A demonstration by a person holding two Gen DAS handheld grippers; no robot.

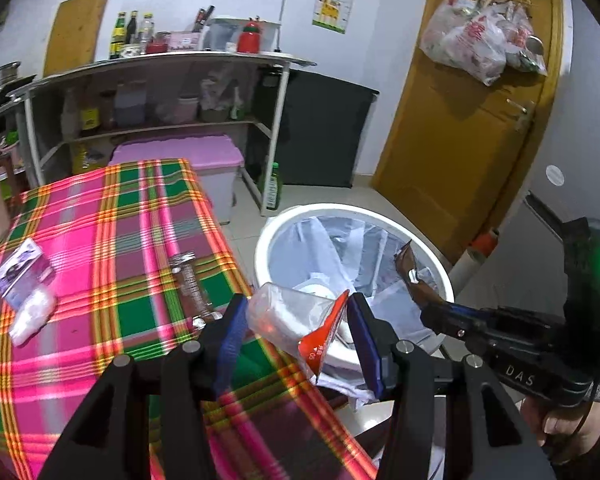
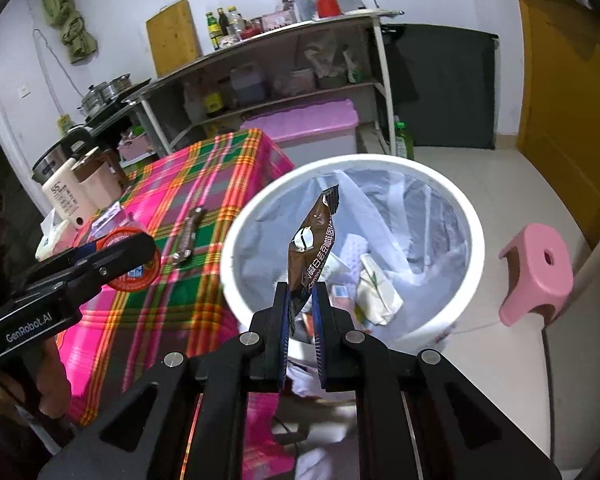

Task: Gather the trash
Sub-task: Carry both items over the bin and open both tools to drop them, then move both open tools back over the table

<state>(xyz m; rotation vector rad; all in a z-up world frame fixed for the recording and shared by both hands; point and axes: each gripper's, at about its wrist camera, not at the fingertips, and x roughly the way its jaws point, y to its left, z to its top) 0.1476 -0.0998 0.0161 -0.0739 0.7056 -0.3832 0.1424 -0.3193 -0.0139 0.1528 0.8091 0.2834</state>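
Note:
My left gripper [image 1: 296, 316] is shut on a clear plastic cup with a red lid [image 1: 300, 320], held at the table's edge beside the white trash bin [image 1: 268, 232]. In the right wrist view the cup's red lid [image 2: 130, 264] shows in the left gripper [image 2: 128, 252]. My right gripper [image 2: 300, 304] is shut on a brown snack wrapper [image 2: 310, 244] and holds it over the lined bin [image 2: 252, 216]. The wrapper [image 1: 410, 276] and right gripper [image 1: 432, 308] also show in the left wrist view. A brown wrapper [image 1: 188, 280] and a purple-white packet [image 1: 24, 272] lie on the plaid tablecloth.
The plaid table [image 1: 100, 220] stands left of the bin. A kettle and a pink-white appliance [image 2: 72, 192] stand at its far end. A pink stool [image 2: 540, 268] is right of the bin. A shelf unit [image 1: 160, 92], a pink-lidded box [image 1: 188, 152] and a yellow door [image 1: 460, 120] lie behind.

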